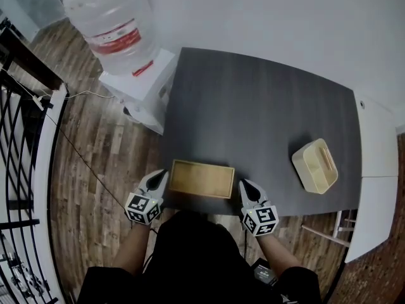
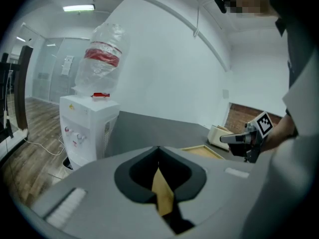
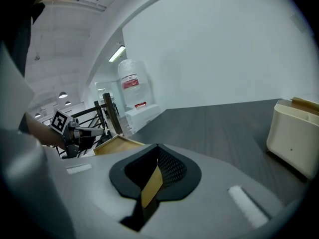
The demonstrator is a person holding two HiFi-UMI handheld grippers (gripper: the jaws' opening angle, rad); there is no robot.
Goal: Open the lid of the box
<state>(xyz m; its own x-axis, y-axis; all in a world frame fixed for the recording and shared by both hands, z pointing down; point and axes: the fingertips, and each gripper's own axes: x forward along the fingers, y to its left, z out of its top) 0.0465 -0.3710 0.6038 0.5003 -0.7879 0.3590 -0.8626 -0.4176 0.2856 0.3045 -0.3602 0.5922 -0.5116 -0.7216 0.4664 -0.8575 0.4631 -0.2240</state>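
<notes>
A flat wooden box [image 1: 201,178] lies at the near edge of the dark table [image 1: 253,100], its lid down. My left gripper [image 1: 162,175] is just off the box's left end, jaws shut and empty. My right gripper [image 1: 243,185] is just off the right end, shut and empty too. In the left gripper view the shut jaws [image 2: 159,149] point along the box [image 2: 202,151] toward the right gripper [image 2: 239,139]. In the right gripper view the shut jaws [image 3: 157,146] face the box [image 3: 117,145], with the left gripper [image 3: 87,132] beyond. Whether either tip touches the box I cannot tell.
A cream open container [image 1: 315,165] stands on the table at the right. A white water dispenser [image 1: 142,84] with a large bottle [image 1: 114,21] stands off the table's left corner. A black railing [image 1: 19,170] runs along the far left over wooden floor.
</notes>
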